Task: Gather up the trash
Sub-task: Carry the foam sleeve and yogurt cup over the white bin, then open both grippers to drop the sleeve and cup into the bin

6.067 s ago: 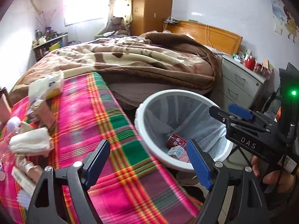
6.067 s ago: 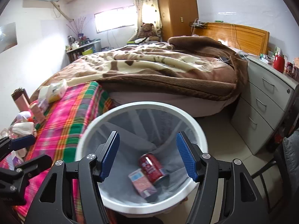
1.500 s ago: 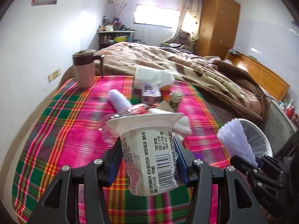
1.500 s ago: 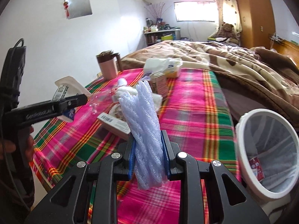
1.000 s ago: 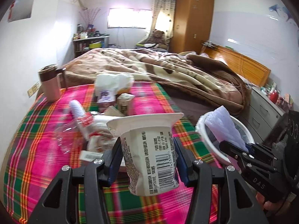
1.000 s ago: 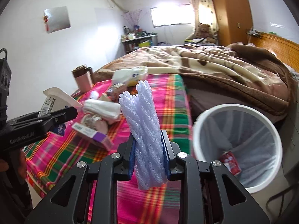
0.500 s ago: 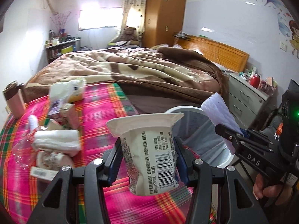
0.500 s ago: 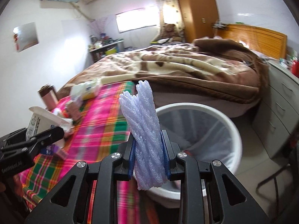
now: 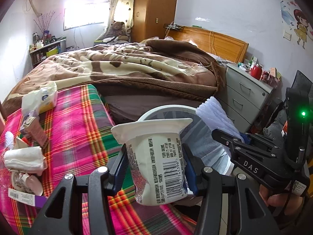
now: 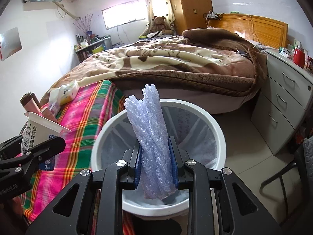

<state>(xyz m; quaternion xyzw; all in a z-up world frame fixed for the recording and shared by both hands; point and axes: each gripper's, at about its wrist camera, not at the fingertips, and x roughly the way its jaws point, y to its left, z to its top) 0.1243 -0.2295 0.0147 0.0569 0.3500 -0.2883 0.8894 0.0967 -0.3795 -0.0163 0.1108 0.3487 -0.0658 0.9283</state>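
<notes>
yogurt cup [image 9: 156, 157]: 1 | foam net sleeve [image 10: 151, 135]: 1 | white bin [image 10: 219, 137]: 1 | tissue pack [image 9: 46, 98] at 10 o'clock: 1 | teddy bear [image 10: 159, 24]: 1

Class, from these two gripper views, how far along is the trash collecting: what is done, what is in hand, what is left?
Done: cannot be confirmed, since the bottom of the white bin is hidden now. In hand: the left gripper clamps a yogurt cup near the bin; the right gripper holds purple foam netting over it. Left: a tissue pack, small carton and white roll on the plaid cloth.
</notes>
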